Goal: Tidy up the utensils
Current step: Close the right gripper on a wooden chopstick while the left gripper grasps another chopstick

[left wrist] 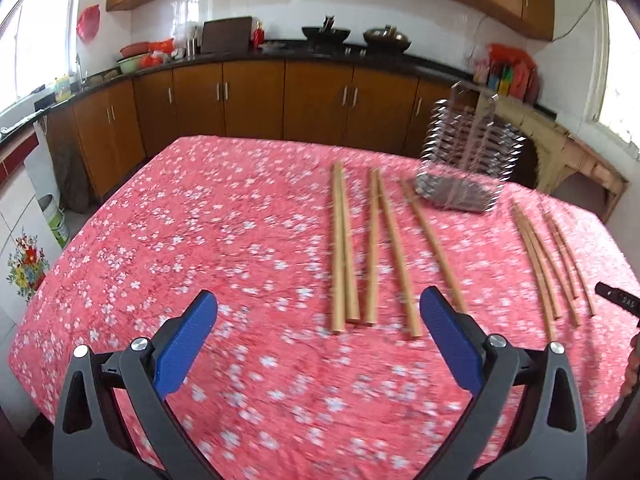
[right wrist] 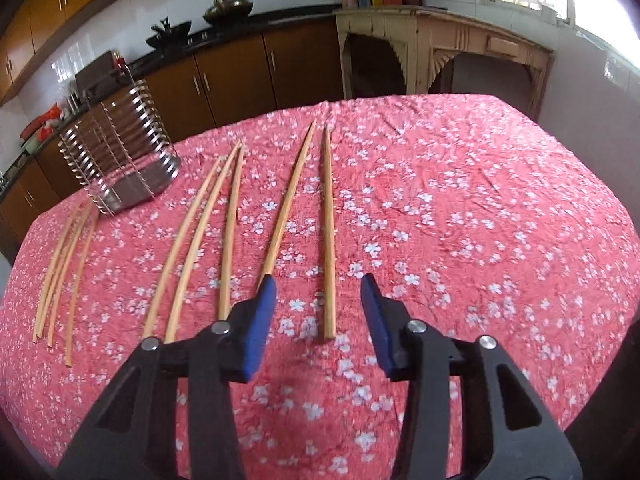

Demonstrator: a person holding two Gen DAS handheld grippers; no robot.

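Observation:
Several long wooden chopsticks lie side by side on the red floral tablecloth. In the left wrist view a left group lies just ahead of my left gripper, which hovers open and empty over the cloth. A thinner group lies to the right. A wire metal utensil holder stands upright behind them. In the right wrist view my right gripper is open. The near end of one chopstick reaches between its blue pads without touching them. The holder stands at the far left.
Wooden kitchen cabinets with a dark counter, woks and bowls run behind the table. A cream side table stands beyond the far edge under a window. The cloth to the right of the chopsticks is bare. A paint tin sits on the floor at left.

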